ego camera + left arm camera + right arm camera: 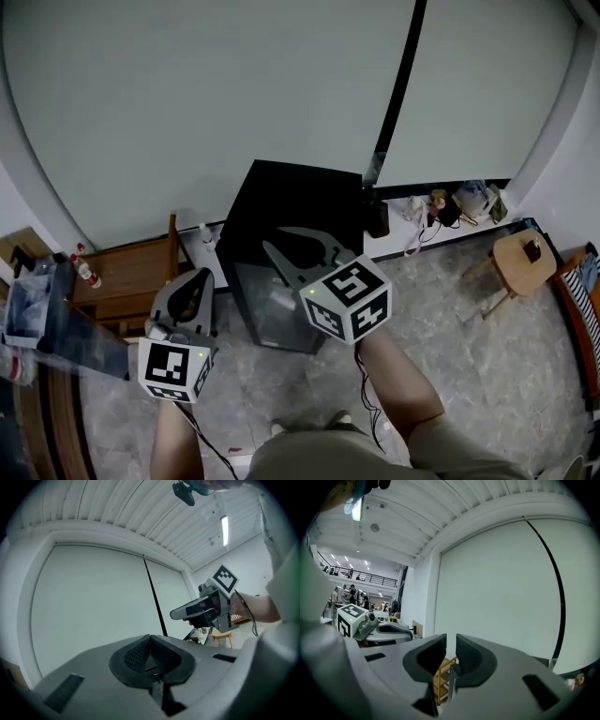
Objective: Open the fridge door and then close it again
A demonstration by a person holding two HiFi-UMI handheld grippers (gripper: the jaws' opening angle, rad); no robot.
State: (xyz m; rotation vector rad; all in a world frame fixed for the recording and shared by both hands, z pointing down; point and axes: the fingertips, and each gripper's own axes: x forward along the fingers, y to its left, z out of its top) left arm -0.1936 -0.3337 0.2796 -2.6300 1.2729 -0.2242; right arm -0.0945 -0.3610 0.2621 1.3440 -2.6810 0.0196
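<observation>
The small black fridge (pixel 292 202) stands on the floor against the white wall, and its dark front door (pixel 274 314) looks closed. Both grippers hang in the air in front of it, touching nothing. My left gripper (pixel 206 276) is at the fridge's left side; in the left gripper view (pixel 150 640) its pads meet with nothing between them. My right gripper (pixel 279 240) hovers over the fridge's top front edge. In the right gripper view (pixel 451 641) a narrow gap shows between its pads, and the gap is empty. It also shows in the left gripper view as the right gripper (pixel 174 615).
A wooden rack (pixel 131 272) stands left of the fridge, with a spray bottle (pixel 86 270) beside it. A round wooden stool (pixel 523 258) is at the right. A low white ledge (pixel 427 234) with clutter runs along the wall. People stand far off in the right gripper view.
</observation>
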